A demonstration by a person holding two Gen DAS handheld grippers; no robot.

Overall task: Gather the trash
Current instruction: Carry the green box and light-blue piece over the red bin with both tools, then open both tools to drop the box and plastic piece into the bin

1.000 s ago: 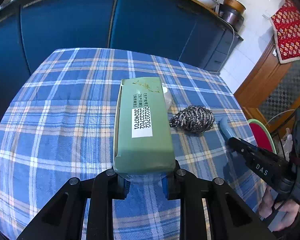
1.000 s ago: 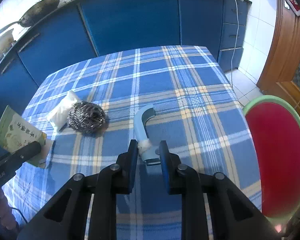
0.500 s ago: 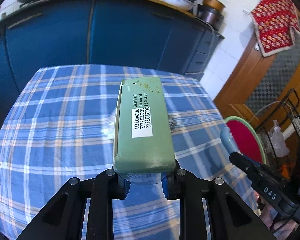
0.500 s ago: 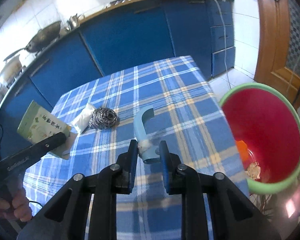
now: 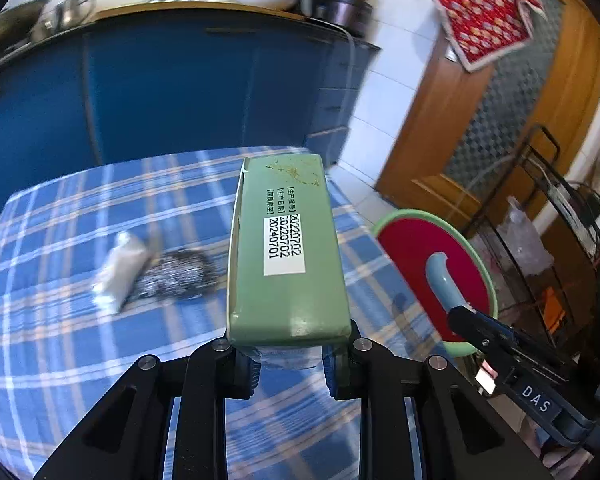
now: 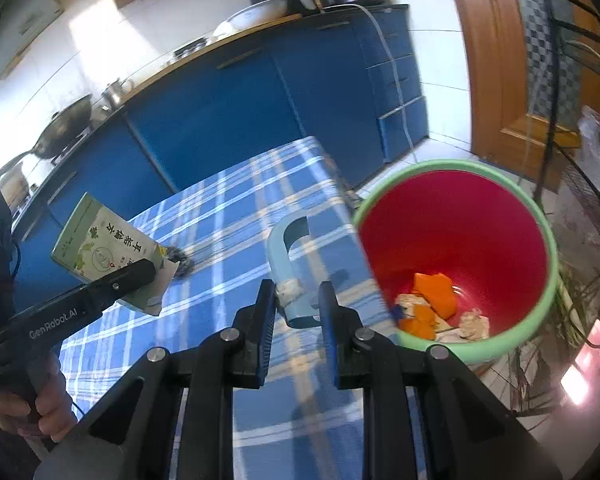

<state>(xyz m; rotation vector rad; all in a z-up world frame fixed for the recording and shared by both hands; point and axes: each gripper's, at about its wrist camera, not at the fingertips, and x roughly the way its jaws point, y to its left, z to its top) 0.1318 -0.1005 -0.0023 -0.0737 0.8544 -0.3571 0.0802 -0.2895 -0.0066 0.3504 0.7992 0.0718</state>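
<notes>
- Here, the left gripper [image 5: 290, 364] has its jaws closed on the near end of a green carton [image 5: 286, 256], which stands out from them toward the centre of the left wrist view, a white date label on its upper face.
- The right gripper [image 6: 298, 312] has its jaws clamped on the base of a curved light-blue plastic piece [image 6: 286, 252]; its hooked end arches up toward the middle of the right wrist view.
- In the left wrist view that same blue piece [image 5: 440, 276] shows at right of centre, in front of the bin's red inside, with the right gripper's dark body [image 5: 500, 344] at lower right.
- In the right wrist view the left gripper's body [image 6: 80, 304] crosses the left side of the frame with the carton [image 6: 104, 252] at its tip, and a hand [image 6: 28, 404] grips its handle at lower left.
- Both held things hang above the worktop [image 5: 80, 280], which is covered in a blue plaid cloth.
- On the cloth, left of centre in the left wrist view, a white packet [image 5: 120, 272] lies touching a steel wool scrubber [image 5: 176, 276]; both are blurred.
- A bin [image 6: 548, 240] with a green rim and red inside stands just beside the worktop's edge, filling the right half of the right wrist view.
- Orange and pale scraps [image 6: 436, 304] lie at its bottom.
- Blue cabinets [image 6: 260, 112] run across the upper part of both views.
</notes>
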